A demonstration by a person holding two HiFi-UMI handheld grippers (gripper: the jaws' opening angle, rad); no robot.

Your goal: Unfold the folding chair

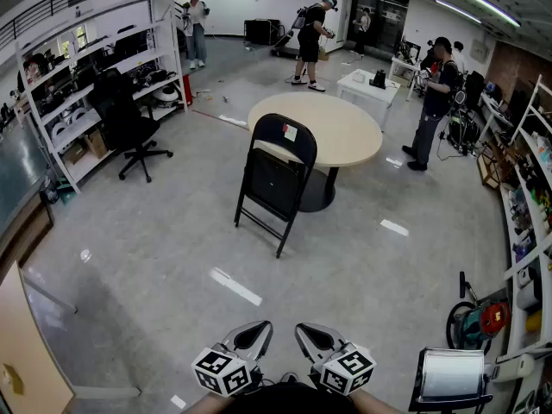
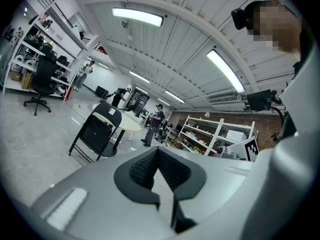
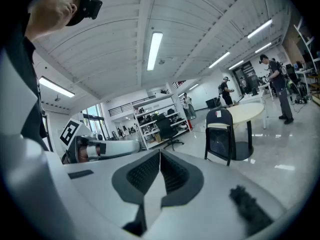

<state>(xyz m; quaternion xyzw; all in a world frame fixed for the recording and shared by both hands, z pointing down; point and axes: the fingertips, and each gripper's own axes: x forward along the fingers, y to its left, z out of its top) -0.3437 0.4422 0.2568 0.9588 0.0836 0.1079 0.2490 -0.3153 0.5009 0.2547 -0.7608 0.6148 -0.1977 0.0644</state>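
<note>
A black folding chair (image 1: 275, 178) stands on the grey floor in the middle of the head view, its seat flat against the back and a white label near the top. It is beside a round table. The chair is far from both grippers, and also shows small in the left gripper view (image 2: 97, 131) and the right gripper view (image 3: 220, 134). My left gripper (image 1: 256, 329) and right gripper (image 1: 309, 330) hang side by side at the bottom edge, close to my body. Each is shut with nothing between its jaws, as the left gripper (image 2: 157, 151) and right gripper (image 3: 160, 155) show up close.
A round beige table (image 1: 341, 132) stands just behind the chair. A black office chair (image 1: 129, 128) and white shelving (image 1: 78, 76) line the left. Several people stand at the back and right. A white-topped stand (image 1: 452, 374) and a red and teal machine (image 1: 479, 319) sit at the lower right.
</note>
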